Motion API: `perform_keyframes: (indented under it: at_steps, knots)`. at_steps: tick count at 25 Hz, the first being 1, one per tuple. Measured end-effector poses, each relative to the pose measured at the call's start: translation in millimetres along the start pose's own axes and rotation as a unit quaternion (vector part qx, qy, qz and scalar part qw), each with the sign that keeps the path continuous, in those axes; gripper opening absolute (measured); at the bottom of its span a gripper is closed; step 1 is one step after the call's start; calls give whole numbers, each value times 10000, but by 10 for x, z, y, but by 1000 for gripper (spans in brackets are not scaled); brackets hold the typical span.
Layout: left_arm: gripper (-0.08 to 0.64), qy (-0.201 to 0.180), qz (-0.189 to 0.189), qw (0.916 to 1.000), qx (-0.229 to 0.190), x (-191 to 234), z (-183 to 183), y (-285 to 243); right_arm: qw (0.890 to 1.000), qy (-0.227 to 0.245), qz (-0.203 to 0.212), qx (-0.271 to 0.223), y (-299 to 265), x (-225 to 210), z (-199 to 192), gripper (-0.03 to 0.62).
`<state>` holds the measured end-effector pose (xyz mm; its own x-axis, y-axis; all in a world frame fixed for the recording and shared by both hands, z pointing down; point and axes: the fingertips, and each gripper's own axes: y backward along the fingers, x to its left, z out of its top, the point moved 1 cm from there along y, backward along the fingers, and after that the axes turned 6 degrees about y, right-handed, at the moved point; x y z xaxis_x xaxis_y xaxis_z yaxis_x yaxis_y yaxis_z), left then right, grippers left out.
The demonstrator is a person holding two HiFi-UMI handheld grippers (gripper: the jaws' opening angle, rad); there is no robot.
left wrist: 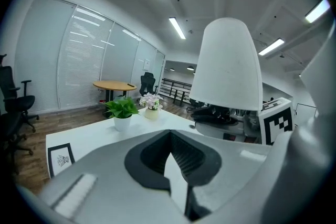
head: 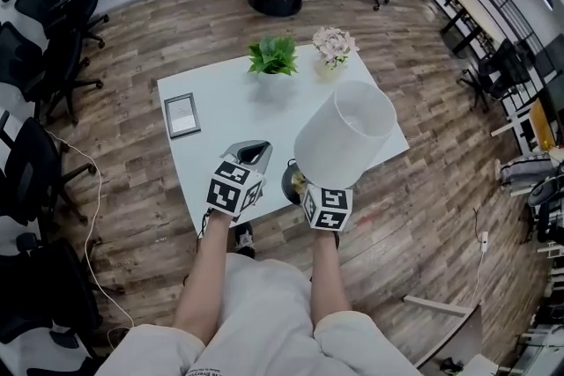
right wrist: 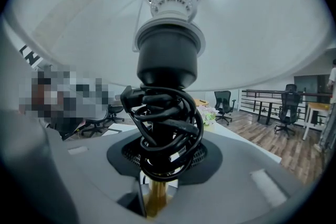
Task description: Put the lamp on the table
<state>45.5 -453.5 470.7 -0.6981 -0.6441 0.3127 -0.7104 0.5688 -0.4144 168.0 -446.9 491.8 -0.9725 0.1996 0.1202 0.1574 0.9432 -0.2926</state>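
The lamp, white shade tilted and cord coiled round its stem, sits at the white bench's near edge, stem pinched by the right hand-held gripper. The left hand-held gripper is just beside it, jaws pressed together, empty.
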Motion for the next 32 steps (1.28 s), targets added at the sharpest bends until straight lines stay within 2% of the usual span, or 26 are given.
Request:
perform_keyframes:
  at_steps: [6,11,19,27,32]
  knots:
    - [2,236,-53,9997,41,225,-20,-259,9998,113,41,-165,-320,-28,50,150]
    - [2,346,-106,9987,362,337,-221,-519,9997,189,123,-46,-623,-121,-111,150]
    - [2,403,-236,9968,654,410,-378,-843,9992,207,308,-158,-1122,-261,-203,150]
    - [2,590,-329,9959,606,393,-445,-839,9992,34,390,-24,-1508,-300,-251,151]
    - [2,617,-357,9963,485,462,-489,-770,9998,14,194,-36,-1668,-247,-348,151]
